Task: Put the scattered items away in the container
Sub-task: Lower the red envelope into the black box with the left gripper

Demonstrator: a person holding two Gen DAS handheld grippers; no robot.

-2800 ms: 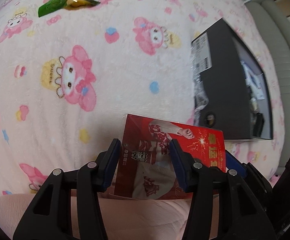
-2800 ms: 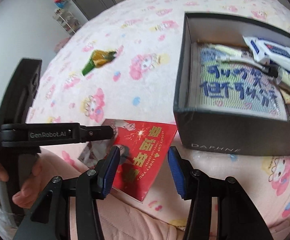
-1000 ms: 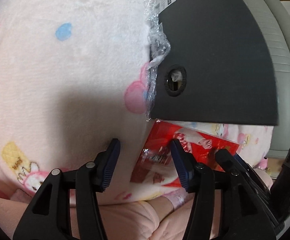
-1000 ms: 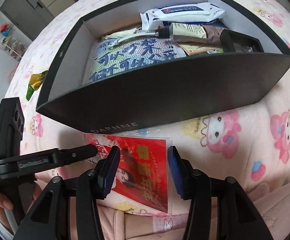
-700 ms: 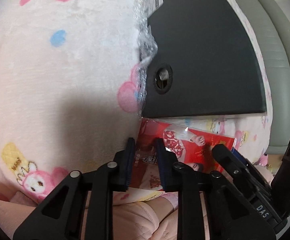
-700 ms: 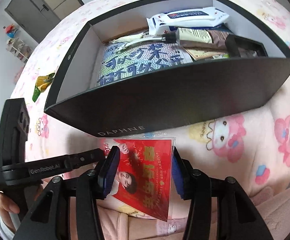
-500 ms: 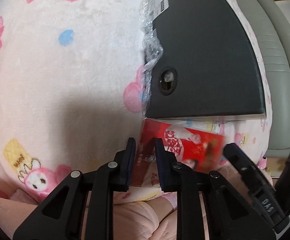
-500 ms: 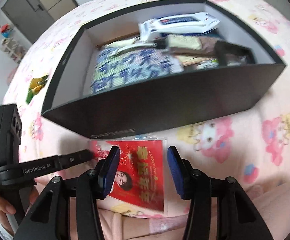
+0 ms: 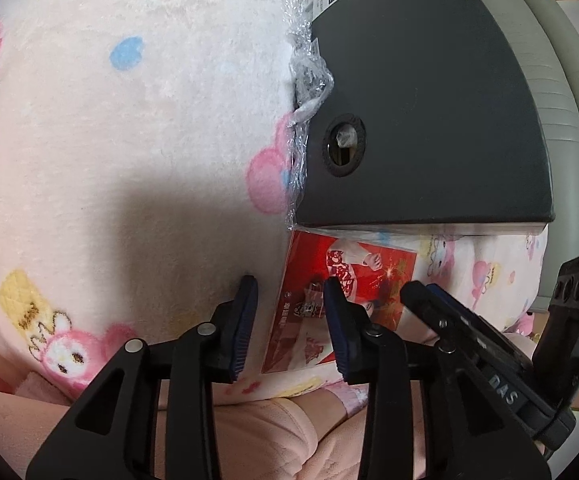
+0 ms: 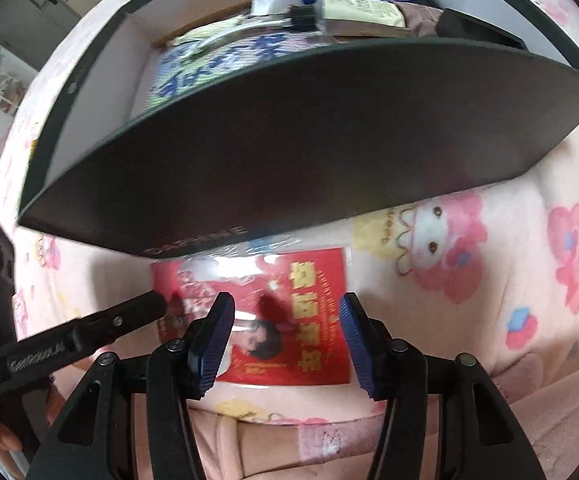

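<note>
Both claws hang open over a red card (image 10: 289, 312) lying flat on the pink blanket (image 9: 149, 120), just beside the black box (image 10: 309, 140): left claw (image 9: 289, 320), right claw (image 10: 285, 336).

Both wrist cameras sit low and close beside the black box (image 9: 421, 92). The left view faces its short end wall; the right view faces its long front wall (image 10: 309, 148). The 2 views share the red packet (image 9: 341, 292) (image 10: 281, 312) lying at its base.
</note>
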